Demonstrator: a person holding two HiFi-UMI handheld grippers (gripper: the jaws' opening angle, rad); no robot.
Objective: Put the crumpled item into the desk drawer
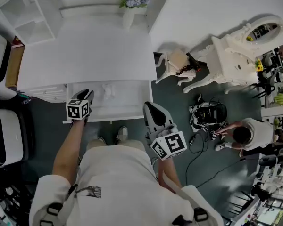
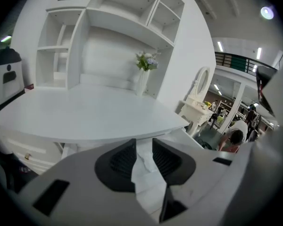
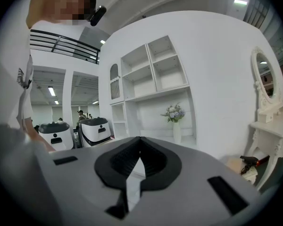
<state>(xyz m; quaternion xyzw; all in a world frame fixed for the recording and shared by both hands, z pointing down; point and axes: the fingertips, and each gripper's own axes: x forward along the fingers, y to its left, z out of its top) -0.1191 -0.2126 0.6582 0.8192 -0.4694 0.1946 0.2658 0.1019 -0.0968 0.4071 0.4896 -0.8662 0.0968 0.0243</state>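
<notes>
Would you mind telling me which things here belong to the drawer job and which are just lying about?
Job:
- crumpled item, lying in the open desk drawer
- white desk

Lying about:
- flower vase at the back of the desk
- vanity table
- small stool

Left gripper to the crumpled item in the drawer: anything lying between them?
Head view: only the bare floor of the drawer separates the left gripper from the crumpled item; nothing else lies there.
</notes>
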